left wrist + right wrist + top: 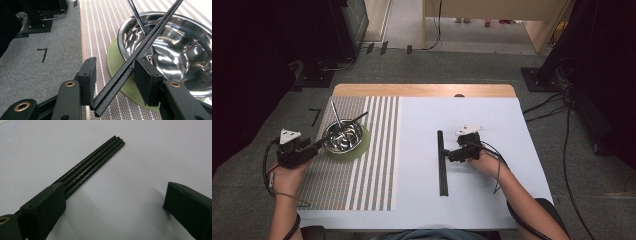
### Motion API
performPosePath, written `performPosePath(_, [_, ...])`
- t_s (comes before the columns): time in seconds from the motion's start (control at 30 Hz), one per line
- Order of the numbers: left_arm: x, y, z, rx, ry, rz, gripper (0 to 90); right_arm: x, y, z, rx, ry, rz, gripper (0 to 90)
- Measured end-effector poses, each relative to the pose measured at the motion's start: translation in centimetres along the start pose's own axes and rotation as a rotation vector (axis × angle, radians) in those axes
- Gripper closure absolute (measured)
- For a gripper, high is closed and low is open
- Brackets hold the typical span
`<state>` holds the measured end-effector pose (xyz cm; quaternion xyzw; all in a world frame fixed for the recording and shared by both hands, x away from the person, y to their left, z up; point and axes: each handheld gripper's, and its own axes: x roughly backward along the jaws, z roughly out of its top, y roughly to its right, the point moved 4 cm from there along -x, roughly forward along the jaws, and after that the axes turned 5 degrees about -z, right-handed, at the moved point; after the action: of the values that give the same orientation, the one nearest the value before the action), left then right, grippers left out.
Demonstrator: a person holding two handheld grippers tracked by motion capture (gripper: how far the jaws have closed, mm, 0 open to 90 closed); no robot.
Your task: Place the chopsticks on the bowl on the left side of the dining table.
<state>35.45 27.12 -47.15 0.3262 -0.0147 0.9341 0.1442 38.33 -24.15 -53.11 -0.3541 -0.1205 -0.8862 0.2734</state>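
The left gripper (312, 147) is placed at the mat's (357, 170) left edge, with the bowl (343, 136) just ahead of its jaws. The bowl is set on a plate (117, 75), and the plate on the mat. A chopstick pair (130, 67) is laid between the left jaws, its far end slanting up over the bowl's rim. A rod (138, 18) is leaned in the bowl, crossed by that pair. The right gripper (451, 154) is found well right of the bowl, on the table (507, 130). A chopstick bundle (442, 162) is laid flat just left of it, against its left jaw.
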Motion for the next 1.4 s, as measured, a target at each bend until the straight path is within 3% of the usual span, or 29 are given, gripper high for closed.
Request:
performPosePath(0.27, [0.8,0.6,0.8,0.005,0.013,-0.001,50.1,0.0,0.0,0.0,-0.001,0.000,0.001,3.6])
performPosePath(0.53, [0.8,1.3,1.9,0.036,0.028,-0.013,60.2,0.0,0.0,0.0,-0.001,0.000,0.001,3.6])
performPosePath(0.67, [0.7,1.9,2.6,0.024,0.059,-0.004,63.9,0.0,0.0,0.0,0.001,0.000,0.000,3.6])
performPosePath(0.77, [0.3,2.3,3.0,0.006,0.047,0.005,66.7,0.0,0.0,0.0,0.002,0.000,-0.001,3.6])
performPosePath(0.87, [-0.3,2.4,3.4,0.043,0.013,-0.004,63.5,0.0,0.0,0.0,0.001,0.001,0.000,3.6])
performPosePath(1.0, [-0.8,2.0,3.9,0.118,0.024,-0.026,68.9,0.0,0.0,0.0,-0.001,0.001,0.000,3.6])
performPosePath(1.3, [-2.5,2.4,4.1,0.086,-0.031,-0.027,74.9,0.0,0.0,0.0,-0.002,0.001,0.001,3.6])
performPosePath(1.4, [-2.8,2.6,4.3,0.082,-0.024,-0.026,75.7,0.0,0.0,0.0,-0.002,0.001,0.001,3.6])
